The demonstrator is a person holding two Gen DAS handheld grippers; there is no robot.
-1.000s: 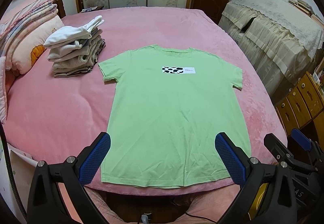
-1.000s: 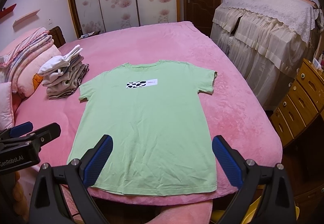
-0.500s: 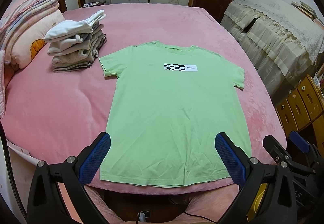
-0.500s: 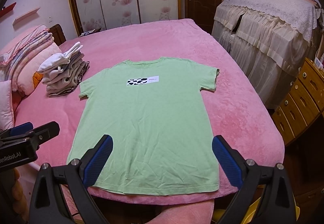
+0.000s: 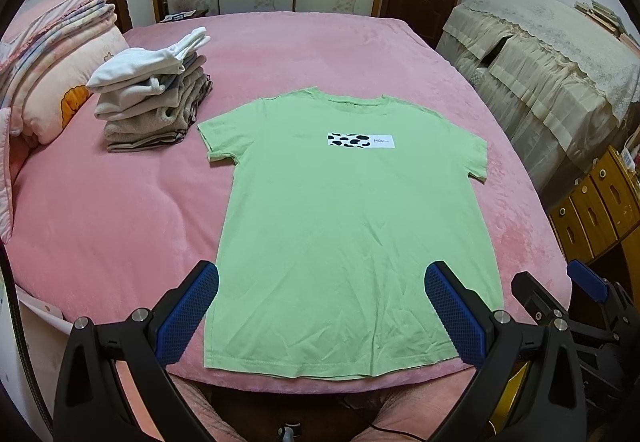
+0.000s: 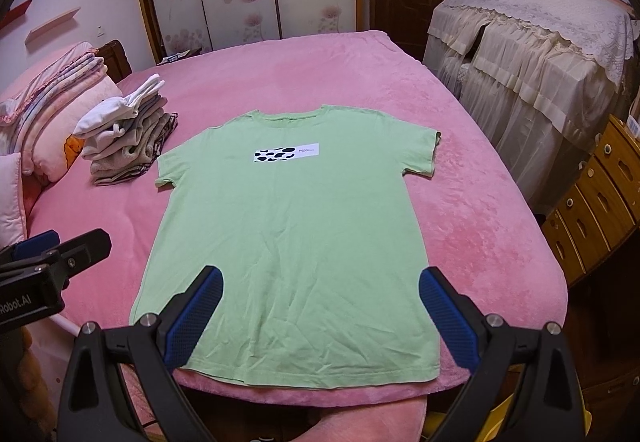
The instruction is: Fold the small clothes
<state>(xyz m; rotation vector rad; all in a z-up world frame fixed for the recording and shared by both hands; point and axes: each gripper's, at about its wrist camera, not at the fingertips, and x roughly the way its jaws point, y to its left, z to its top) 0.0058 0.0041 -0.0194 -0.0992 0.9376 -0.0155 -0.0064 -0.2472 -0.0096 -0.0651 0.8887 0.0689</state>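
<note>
T-shirt (image 5: 352,226), green, flat and face-up on pink bed (image 5: 120,210); hem along near edge, collar toward far edge. Left gripper (image 5: 320,306) and right gripper (image 6: 320,310) both spread wide, empty, above hem.

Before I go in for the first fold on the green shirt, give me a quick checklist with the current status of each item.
1. Green T-shirt lies flat, front up, sleeves spread: ok.
2. Hem near the bed edge, reachable from here: ok.
3. Left tool open, holding nothing: ok.
4. Right tool open, holding nothing: ok.
5. Stack of folded clothes sits apart from the shirt's sleeve, out of the fold path: ok.
6. Light wrinkles in the lower half; whether they will spoil the fold: cannot tell.
</note>
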